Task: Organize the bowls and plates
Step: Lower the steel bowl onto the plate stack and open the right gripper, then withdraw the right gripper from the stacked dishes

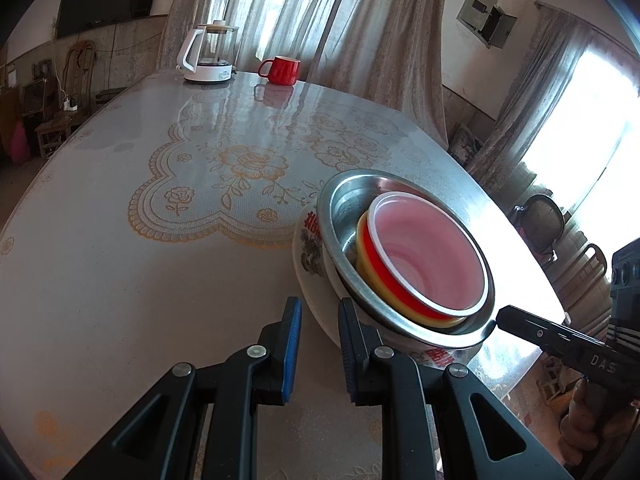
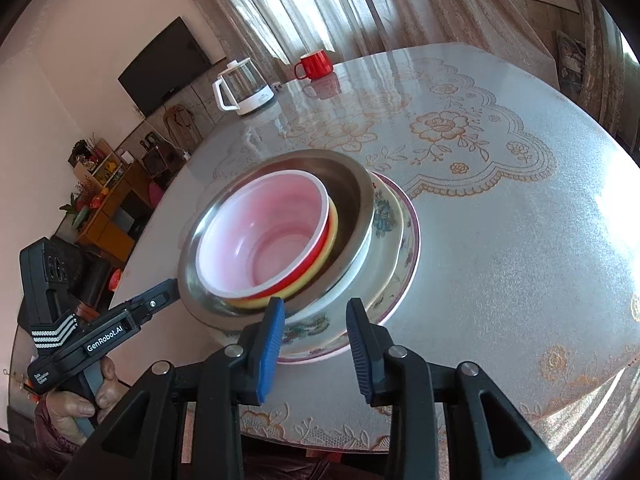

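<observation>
Both grippers' fingers point(image 1: 291, 334) point(image 2: 362, 340) released, empty; stacked bowls point(image 2: 280, 236) just ahead, between them.

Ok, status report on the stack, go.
Left tongs open, right tongs open, both empty at the stack. Red bowl nested in steel bowl on patterned plates. Kettle, red mug far off.

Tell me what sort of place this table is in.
Most likely a lived-in home's dining or living room: a lace-patterned round table carries a kettle and red mug, a wall-mounted TV hangs nearby, and curtains cover the windows.
</observation>
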A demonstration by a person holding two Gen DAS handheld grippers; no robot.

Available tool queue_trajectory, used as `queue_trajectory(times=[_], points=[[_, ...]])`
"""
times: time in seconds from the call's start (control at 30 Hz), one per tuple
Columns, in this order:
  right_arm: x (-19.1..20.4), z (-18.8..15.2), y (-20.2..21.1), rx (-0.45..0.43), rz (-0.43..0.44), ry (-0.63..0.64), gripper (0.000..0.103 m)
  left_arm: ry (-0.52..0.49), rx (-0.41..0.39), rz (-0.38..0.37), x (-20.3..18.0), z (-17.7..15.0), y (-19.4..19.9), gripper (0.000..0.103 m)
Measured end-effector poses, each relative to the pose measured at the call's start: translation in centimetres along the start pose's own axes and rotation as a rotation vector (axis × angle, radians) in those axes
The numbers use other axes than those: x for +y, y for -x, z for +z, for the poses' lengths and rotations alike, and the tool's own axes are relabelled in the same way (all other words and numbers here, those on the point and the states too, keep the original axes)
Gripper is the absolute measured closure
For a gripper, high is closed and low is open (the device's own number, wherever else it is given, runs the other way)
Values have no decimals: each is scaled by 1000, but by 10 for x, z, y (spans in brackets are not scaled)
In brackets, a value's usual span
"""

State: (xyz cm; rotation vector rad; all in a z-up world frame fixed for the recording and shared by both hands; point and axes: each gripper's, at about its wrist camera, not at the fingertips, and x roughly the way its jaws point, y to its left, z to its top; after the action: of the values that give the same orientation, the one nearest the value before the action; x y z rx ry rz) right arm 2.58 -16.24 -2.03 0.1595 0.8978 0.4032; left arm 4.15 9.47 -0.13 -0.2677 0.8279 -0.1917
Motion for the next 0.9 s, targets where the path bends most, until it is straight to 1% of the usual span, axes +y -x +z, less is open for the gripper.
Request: queue_trajectory(times=[0.07,0.17,0.23,0.33,0.43,0.5,0.57,0.67,0.9], points=[[1,0,-1,-3,7,1,71,-12,12,17,-5,1,-5,87],[1,0,-1,11,27,-5,71,4,25,-6,-5,0,-9,87],[-2,-3,6,-2,33,-8,71,27,18,4,-1,-1,-10,86],[-13,-8,16,-22,17,-38,71,68,22,-9,8,0,-13,86],[-24,-14,15,-11,-61,-61,71,58,39,-31,6,2,-20,85],[-29,-16,7,17,-133,-67,71,39,36,-23,1,2,-21,80],[-32,-17,2,37,-117,-79,71,26,34,-15,-1,2,-22,79],[-34,-17,-6,56,-85,-90,71,34,37,-18,0,3,-24,79],[-40,-18,-12,60,-77,-116,71,9,40,-18,-5,1,-27,78]])
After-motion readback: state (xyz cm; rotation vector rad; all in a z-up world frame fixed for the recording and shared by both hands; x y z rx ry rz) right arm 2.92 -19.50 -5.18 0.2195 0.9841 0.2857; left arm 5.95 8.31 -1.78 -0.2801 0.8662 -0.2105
